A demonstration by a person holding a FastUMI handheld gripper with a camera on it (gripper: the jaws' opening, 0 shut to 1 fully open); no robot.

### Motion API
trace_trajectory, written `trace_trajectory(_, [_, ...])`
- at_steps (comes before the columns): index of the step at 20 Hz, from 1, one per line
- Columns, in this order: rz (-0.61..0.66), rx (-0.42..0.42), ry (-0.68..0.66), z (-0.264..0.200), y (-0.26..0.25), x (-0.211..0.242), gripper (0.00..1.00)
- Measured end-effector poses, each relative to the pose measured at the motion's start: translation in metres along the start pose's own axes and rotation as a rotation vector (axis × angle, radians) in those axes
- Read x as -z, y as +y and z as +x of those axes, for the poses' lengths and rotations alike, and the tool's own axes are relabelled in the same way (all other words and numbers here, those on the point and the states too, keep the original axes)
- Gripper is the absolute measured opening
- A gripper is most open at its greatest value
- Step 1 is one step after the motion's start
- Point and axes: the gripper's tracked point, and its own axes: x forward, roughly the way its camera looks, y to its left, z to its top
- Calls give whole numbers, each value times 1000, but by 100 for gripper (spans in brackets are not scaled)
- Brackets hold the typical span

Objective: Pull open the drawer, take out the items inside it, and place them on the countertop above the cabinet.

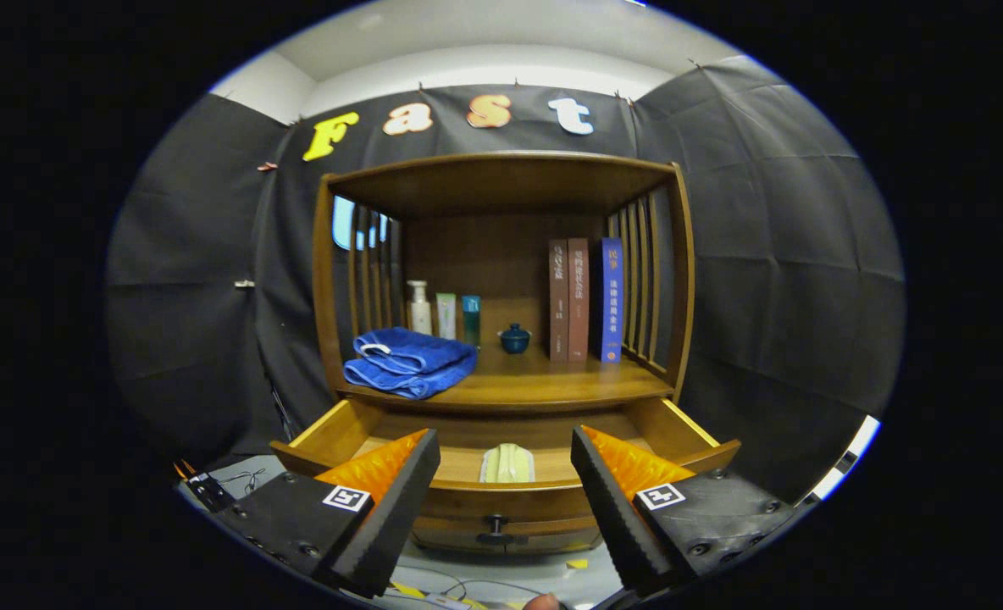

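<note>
gripper (506, 500), lower centre of frame: fingers spread wide, holding nothing, framing the drawer front, probably lined up for a reach inside. drawer (324, 432), just beyond the fingertips: pulled open, dark knob (495, 527) low on its front panel between the fingers. item (507, 464), centre of drawer floor: pale yellow-green, soft, seemingly folded, partly hidden by the front panel. countertop (552, 381), above the drawer: bare wood at centre for set-down. further back: blue towel (410, 363) at left, bottles, small blue pot (515, 338), upright books (584, 300) at right.
</note>
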Motion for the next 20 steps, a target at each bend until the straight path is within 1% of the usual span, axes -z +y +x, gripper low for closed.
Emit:
trace_trajectory(4, [21,-25,213,33,3,2,98])
trace_trajectory(5, [5,-24,291,41,2,9,98])
trace_trajectory(7, [-5,-52,409,58,8,21,98])
trace_trajectory(9, [18,-49,459,88,10,27,98])
trace_trajectory(10, [7,-41,497,101,8,36,98])
trace_trajectory(16, [23,6,710,153,2,103,97])
trace_trajectory(18, [30,10,752,164,4,120,93])
trace_trajectory(20, [40,-1,784,173,9,135,85])
